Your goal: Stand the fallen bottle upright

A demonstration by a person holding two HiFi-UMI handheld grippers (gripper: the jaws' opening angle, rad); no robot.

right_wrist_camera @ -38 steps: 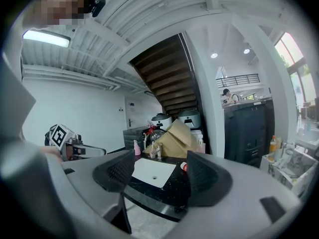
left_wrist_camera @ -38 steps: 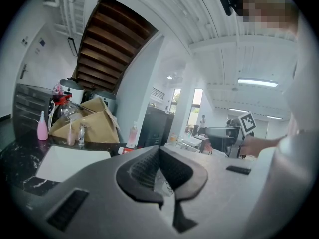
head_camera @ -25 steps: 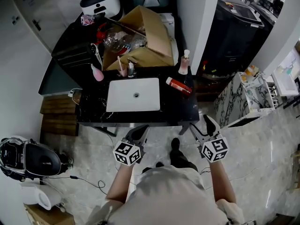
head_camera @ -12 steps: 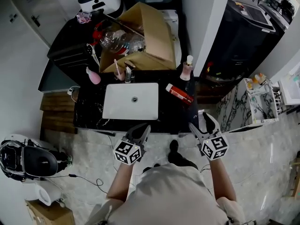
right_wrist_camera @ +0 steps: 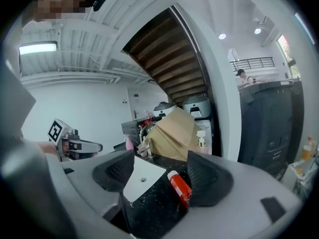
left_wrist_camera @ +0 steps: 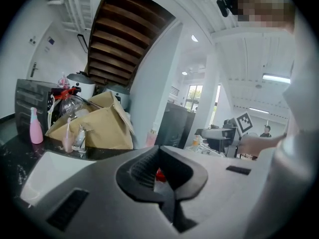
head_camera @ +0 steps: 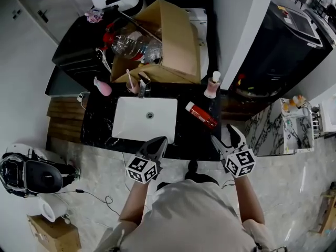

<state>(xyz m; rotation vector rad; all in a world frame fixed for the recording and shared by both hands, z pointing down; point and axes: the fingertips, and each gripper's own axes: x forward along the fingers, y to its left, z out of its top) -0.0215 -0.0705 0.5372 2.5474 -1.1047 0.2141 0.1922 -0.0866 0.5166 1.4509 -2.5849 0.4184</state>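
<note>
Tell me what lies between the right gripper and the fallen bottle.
Nothing but bare black counter: the head view shows it between the right gripper and the bottle, and the right gripper view agrees.

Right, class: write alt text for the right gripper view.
The right gripper, open and empty, frames a red bottle lying on its side on a black countertop beside a white sink. A cardboard box stands behind.

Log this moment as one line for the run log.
red bottle: lying on counter, right of sink | left gripper: shut, empty | right gripper: open, empty, aimed at red bottle | contact: none
</note>
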